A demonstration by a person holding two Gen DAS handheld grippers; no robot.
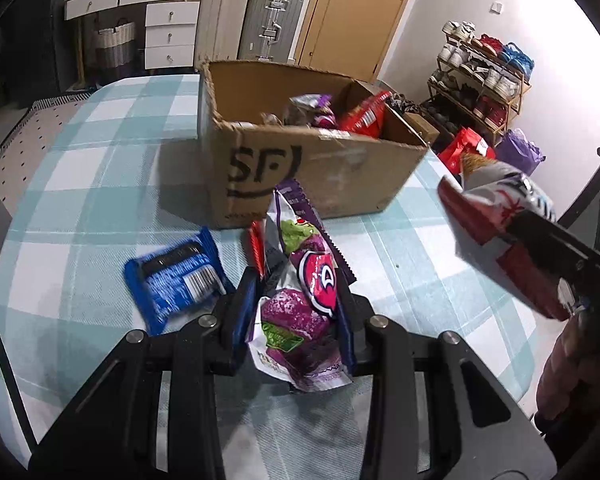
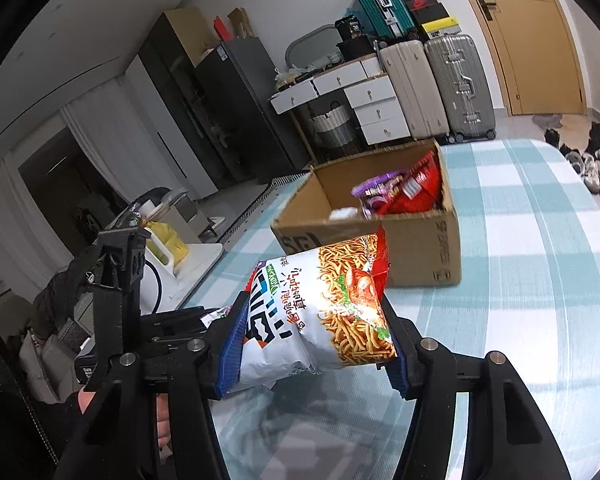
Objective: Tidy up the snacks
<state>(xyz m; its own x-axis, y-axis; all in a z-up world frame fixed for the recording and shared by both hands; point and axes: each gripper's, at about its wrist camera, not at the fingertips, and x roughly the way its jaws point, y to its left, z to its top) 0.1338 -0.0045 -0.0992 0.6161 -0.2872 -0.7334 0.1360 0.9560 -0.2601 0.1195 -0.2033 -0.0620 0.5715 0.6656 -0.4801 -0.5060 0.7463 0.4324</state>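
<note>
Both tongs are loaded. The left gripper is pinched narrow on a purple-and-white candy bag, its blue pads pressing the crinkled sides, and the bag stands up between the fingers above the table with its checked teal-and-white cloth. A thin red packet shows just beside the bag's left edge; whether it is held as well I cannot tell.

The right gripper is closed on a white bag of crispy noodle sticks, which is puffed out between the pads and tilted, its red top edge pointing toward the box. In the left wrist view the same bag hangs at the right, clear of the cloth, near the box's right corner.

A blue cookie packet lies flat on the cloth, just to the left of the left gripper's fingers.

The open cardboard box, marked "SF" on its near side, stands on the table beyond both bags. Inside it lie a red snack bag and a purple snack bag, leaning together toward one side.

Behind the table stand two suitcases next to a white chest of drawers, and a shoe rack against the wall.
</note>
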